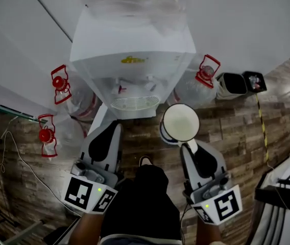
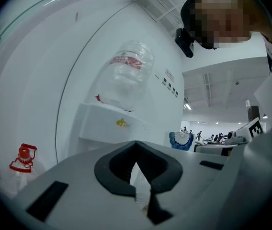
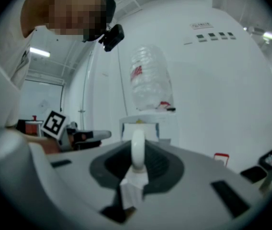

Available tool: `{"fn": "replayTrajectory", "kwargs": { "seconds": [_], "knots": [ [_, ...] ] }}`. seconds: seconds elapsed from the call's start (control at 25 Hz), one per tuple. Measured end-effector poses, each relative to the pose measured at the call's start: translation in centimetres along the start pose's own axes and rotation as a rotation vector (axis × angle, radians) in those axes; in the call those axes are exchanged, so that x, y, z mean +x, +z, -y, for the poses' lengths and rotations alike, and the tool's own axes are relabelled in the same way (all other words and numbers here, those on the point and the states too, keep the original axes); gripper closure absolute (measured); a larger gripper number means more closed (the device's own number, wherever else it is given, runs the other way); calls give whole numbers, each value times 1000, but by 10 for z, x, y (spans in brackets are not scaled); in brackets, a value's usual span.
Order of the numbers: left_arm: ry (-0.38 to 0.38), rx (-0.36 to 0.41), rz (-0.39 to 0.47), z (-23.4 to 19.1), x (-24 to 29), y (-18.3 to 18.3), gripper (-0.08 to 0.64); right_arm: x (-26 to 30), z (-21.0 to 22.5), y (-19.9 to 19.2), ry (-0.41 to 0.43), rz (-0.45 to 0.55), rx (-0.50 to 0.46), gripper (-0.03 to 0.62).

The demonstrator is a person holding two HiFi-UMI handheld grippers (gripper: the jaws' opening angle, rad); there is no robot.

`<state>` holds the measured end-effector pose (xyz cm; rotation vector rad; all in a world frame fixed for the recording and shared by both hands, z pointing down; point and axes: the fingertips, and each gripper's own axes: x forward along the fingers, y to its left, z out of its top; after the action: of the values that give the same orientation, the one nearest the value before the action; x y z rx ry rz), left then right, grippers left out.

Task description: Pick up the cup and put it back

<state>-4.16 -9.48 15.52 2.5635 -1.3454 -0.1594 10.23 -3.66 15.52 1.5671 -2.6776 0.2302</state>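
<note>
While the head view looked steeply down, the right gripper [image 1: 190, 146] held the white cup [image 1: 180, 122] by its handle, so the cup body sat just beyond the fingertips with its open mouth facing up, clear of any surface and near the front of the water dispenser [image 1: 133, 50]. The left gripper [image 1: 114, 126] hovered beside it and carried nothing. In the left gripper view, the jaws stood together at their tips with nothing between them, and only the dispenser showed ahead of the fingers. In the right gripper view, the jaws were narrow and clamped on the handle [image 3: 137, 150], a thin white loop standing upright between the pads. The cup appeared to be a rigid glazed mug: moderately light if empty, smooth and therefore likely to slip, and breakable if dropped. The handle was judged the correct hold point, because the body looked too wide for these jaws. With the weight hanging forward of the pads, the cup would tend to pivot downward, so firm pressure and a level, slow set-down were advised.
</note>
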Motion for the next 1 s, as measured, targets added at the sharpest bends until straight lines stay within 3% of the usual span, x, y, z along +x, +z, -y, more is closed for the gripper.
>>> {"fn": "replayTrajectory", "kwargs": {
  "seconds": [0.48,1.0],
  "knots": [
    [-46,90,50,-49,16,-148,552,45,5,-143,67,39,-49,522],
    [-51,51,78,-97,6,-269,552,73,1,-271,100,42,-86,522]
  ]
}}
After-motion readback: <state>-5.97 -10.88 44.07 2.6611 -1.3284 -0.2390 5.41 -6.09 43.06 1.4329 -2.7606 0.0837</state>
